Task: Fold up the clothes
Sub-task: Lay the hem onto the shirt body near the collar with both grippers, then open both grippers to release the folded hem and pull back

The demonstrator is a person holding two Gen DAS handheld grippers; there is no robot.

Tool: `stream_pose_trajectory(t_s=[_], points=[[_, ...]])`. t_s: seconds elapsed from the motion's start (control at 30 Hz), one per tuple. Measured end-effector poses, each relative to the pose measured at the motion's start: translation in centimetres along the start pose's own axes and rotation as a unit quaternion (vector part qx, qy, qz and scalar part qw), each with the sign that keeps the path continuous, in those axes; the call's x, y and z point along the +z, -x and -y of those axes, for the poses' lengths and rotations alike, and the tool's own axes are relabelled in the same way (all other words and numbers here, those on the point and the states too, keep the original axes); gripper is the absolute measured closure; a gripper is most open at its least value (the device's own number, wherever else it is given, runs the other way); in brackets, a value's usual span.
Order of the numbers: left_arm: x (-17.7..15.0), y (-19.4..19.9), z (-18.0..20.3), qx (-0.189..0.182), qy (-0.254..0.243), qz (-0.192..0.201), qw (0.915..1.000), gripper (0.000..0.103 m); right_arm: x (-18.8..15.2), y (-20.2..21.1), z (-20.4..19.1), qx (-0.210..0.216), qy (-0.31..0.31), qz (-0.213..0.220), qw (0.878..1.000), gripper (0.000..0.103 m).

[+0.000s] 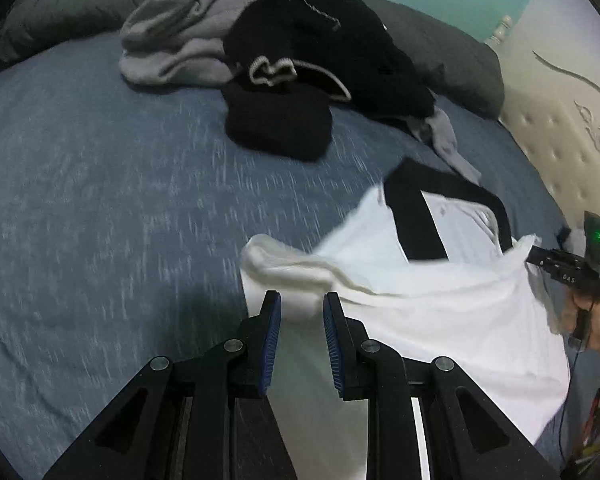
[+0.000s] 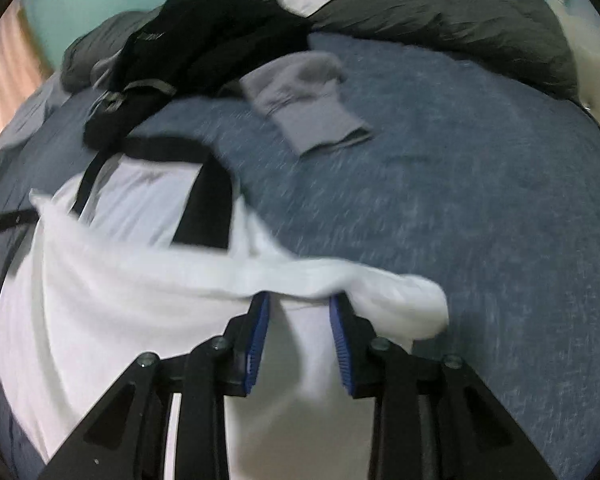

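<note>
Shirt hem is hanging between both grippers: left gripper and right gripper are each standing parted, cloth between the pads, clamping uncertain. Advisably, both are carrying the hem level toward the collar on the bed, avoiding the clothes pile.

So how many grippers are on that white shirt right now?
2. The left gripper has fabric of the white shirt between its fingers at one end of the lifted edge; the right gripper likewise at the other end. No others in view.
</note>
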State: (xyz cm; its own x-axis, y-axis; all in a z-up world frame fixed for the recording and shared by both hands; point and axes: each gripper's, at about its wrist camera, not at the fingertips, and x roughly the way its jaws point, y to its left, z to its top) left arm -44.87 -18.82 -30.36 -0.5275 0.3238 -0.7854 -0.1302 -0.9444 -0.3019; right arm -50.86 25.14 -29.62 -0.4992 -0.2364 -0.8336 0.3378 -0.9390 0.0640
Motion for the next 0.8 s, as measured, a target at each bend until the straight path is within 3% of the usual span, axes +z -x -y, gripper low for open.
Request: stream_pose_trajectory(t_s=[0.1, 0.23, 0.3, 0.4, 0.63, 0.8], points=[[1.5, -0.1, -1.0, 0.003, 0.021, 0.012, 0.9997, 0.079, 1.5, -0.1, 1.8, -0.019, -0.033, 0.011, 0.999, 0.073], [2.7, -0.4, -1.7, 0.007, 0.034, 0.017, 0.9993, 0.079, 2.3, 1.0, 4.8, -0.004, -0.085, 0.031, 0.996, 0.073], [2.5, -0.2, -2.1, -0.004, 0.040, 0.020, 0.9990, 0.071, 2.0, 1.5, 6.1, 0.008, -0.099, 0.031, 0.995, 0.072], [1.8, 0.0, -2.7, -0.010, 0.041, 0.024, 0.9988, 0.065, 0.8, 1.7, 7.7, 0.006, -0.104, 0.015, 0.994, 0.073], [0.9, -0.6, -4.0, -0.026, 0.062, 0.029, 0.9973, 0.065, -0.1, 1.2, 7.5, -0.008, -0.070, 0.017, 0.997, 0.072], [1.3, -1.2, -3.8, -0.057, 0.056, 0.038, 0.9961, 0.066, 0.6, -0.7, 7.3, 0.001, -0.071, 0.009, 0.997, 0.072]])
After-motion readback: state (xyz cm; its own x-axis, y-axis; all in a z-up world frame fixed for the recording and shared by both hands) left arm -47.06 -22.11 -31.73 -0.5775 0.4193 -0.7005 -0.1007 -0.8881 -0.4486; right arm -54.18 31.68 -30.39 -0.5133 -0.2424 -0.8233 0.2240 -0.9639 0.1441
